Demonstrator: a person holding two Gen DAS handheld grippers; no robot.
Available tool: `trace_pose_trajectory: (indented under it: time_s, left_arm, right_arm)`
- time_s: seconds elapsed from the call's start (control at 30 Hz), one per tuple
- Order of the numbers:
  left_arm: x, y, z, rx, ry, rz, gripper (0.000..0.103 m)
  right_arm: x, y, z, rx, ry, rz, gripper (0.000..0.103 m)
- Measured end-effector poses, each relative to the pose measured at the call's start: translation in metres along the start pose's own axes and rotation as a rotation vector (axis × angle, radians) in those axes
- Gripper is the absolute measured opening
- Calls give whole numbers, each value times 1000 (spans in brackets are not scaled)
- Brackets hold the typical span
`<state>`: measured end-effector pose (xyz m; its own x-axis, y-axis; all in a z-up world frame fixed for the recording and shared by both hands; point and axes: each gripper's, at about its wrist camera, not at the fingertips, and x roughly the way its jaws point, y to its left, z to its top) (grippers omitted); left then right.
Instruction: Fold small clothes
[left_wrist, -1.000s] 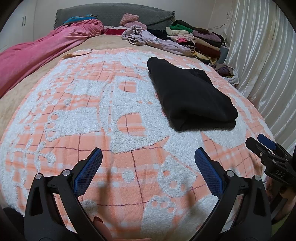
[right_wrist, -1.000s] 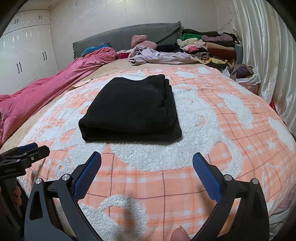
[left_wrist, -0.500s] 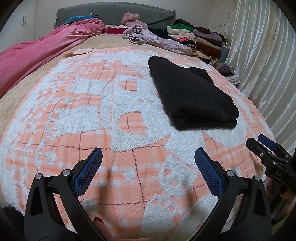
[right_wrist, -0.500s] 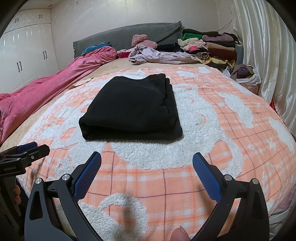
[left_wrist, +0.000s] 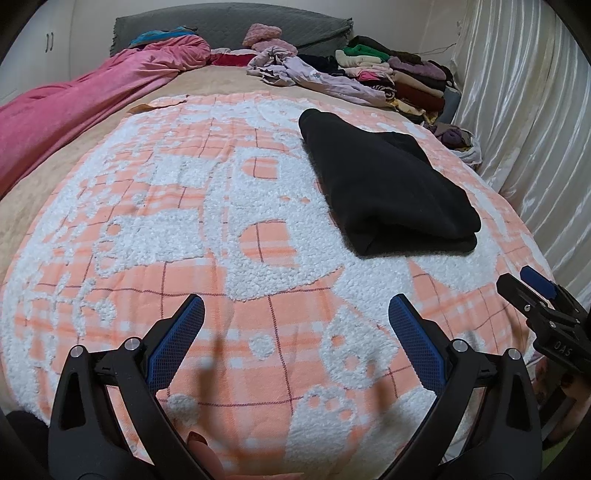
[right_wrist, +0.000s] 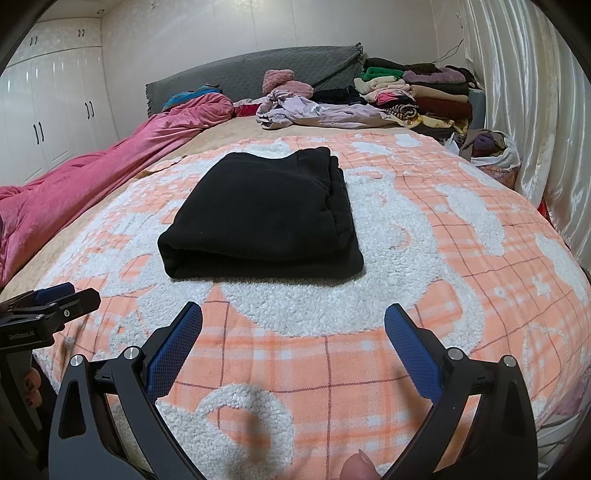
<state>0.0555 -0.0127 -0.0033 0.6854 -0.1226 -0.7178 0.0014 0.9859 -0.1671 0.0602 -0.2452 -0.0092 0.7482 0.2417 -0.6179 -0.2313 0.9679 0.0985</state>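
both tools, left (left_wrist: 295, 325) and right (right_wrist: 293, 328), hover spread and empty over the near blanket (right_wrist: 332, 369), the black garment (right_wrist: 258, 218) lies folded beyond them, apparently finished, so next means fetching another from the far pile (right_wrist: 317, 109)

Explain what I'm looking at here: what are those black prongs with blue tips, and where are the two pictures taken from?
Each picture comes from a camera mounted on a hand-held two-finger gripper, looking along its fingers. The left gripper and right gripper are both open and hold nothing. Each also shows at the edge of the other's picture. On the orange-and-white plaid blanket lies a folded black garment, touched by neither gripper. Behind it are a pink quilt and a stack of folded clothes.
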Motion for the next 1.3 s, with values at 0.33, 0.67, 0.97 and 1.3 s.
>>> trace_pose_trajectory:
  time_s: [0.33, 0.67, 0.97, 1.3]
  left_arm:
    - [0, 1, 0, -4, 8, 4, 93]
    - [-1, 3, 1, -18, 10, -10, 93]
    - [2, -1, 2, 14, 30, 17, 93]
    - [-5, 55, 27, -63, 23, 65, 94]
  right_arm:
    - [-5, -3, 1, 6, -11, -9, 99]
    - [-5, -11, -1, 23, -11, -45, 98]
    - [-12, -38, -7, 83, -9, -120, 98]
    - [-55, -154, -38, 347, -21, -447, 98]
